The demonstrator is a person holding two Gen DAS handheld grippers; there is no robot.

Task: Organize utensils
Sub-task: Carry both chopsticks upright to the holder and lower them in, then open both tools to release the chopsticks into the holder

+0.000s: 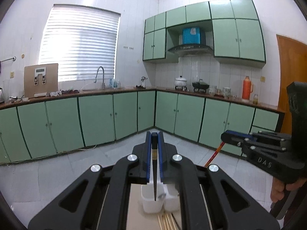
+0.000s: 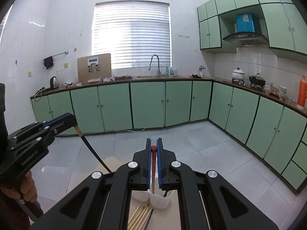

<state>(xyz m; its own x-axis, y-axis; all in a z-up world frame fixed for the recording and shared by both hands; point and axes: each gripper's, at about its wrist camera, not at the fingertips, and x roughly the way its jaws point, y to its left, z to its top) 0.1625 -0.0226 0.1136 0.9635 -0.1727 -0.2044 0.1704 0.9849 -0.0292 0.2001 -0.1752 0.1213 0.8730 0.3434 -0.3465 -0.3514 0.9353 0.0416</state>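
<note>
My left gripper (image 1: 154, 134) is shut on a black chopstick (image 1: 154, 172), whose thin tip hangs down over a white two-compartment holder (image 1: 151, 201). My right gripper (image 2: 153, 140) is shut on a red chopstick (image 2: 153, 164), its tip pointing down above the same white holder (image 2: 159, 201). Each gripper also shows in the other's view: the right gripper (image 1: 223, 136) with the red chopstick (image 1: 214, 153), and the left gripper (image 2: 72, 118) with the black chopstick (image 2: 92, 149). Both are raised above the beige table (image 2: 109, 161).
Several pale wooden chopsticks (image 2: 140, 216) lie on the table just in front of the holder, also seen in the left wrist view as wooden chopsticks (image 1: 167, 222). A person's hand (image 2: 26, 187) grips the left handle. Green kitchen cabinets (image 1: 96, 118) and tiled floor lie beyond.
</note>
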